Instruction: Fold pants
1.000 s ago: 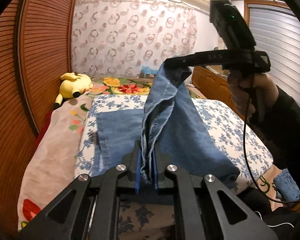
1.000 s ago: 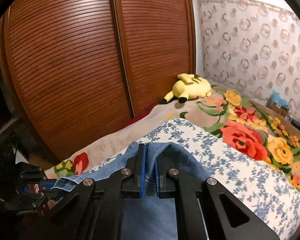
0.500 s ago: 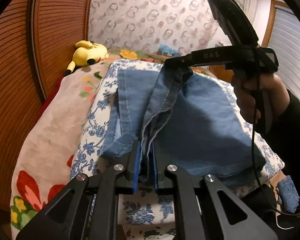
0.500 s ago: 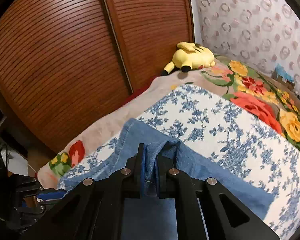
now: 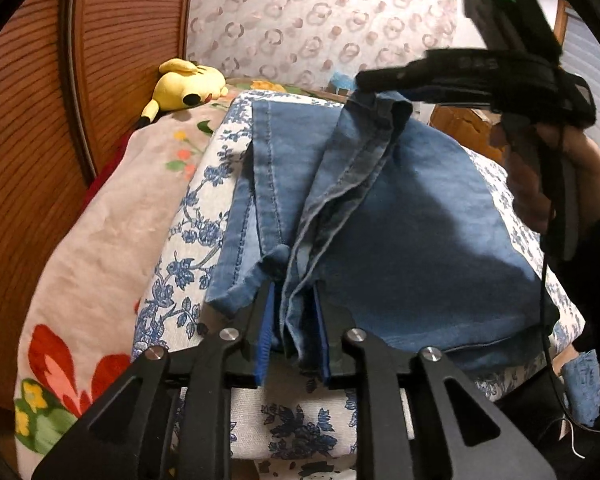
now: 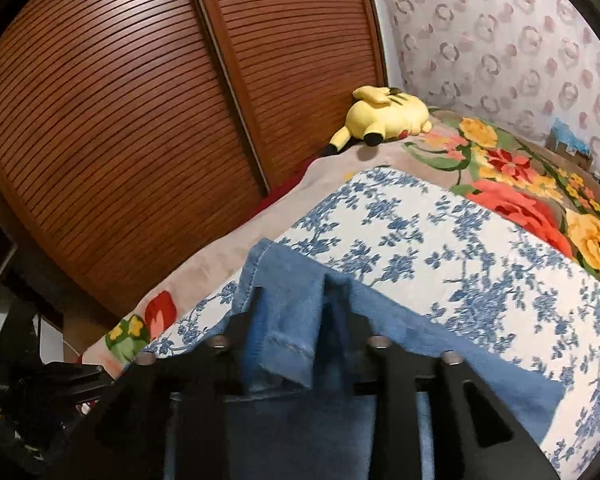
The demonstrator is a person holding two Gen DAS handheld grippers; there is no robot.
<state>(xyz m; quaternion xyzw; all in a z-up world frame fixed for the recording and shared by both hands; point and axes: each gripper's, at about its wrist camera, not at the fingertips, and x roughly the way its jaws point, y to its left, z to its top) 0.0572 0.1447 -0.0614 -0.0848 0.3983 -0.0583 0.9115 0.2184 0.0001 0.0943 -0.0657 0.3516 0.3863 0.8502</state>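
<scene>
Blue denim pants lie folded over on the blue-flowered white quilt of a bed. My left gripper sits low at the near edge with its jaws parted, a strip of the pants' edge hanging loosely between the blue pads. My right gripper shows across the pants, a little above them, with denim bunched at its tip. In the right wrist view the right gripper has its jaws parted with a denim fold lying slack between them.
A yellow plush toy lies at the bed's far left by the slatted wooden wardrobe doors. A flowered blanket covers the bed under the quilt. A patterned curtain hangs behind. A person's hand holds the right gripper.
Both grippers came down and forward, laying the lifted pants end onto the rest of the pants. Both pairs of jaws, shut on denim before, now stand parted.
</scene>
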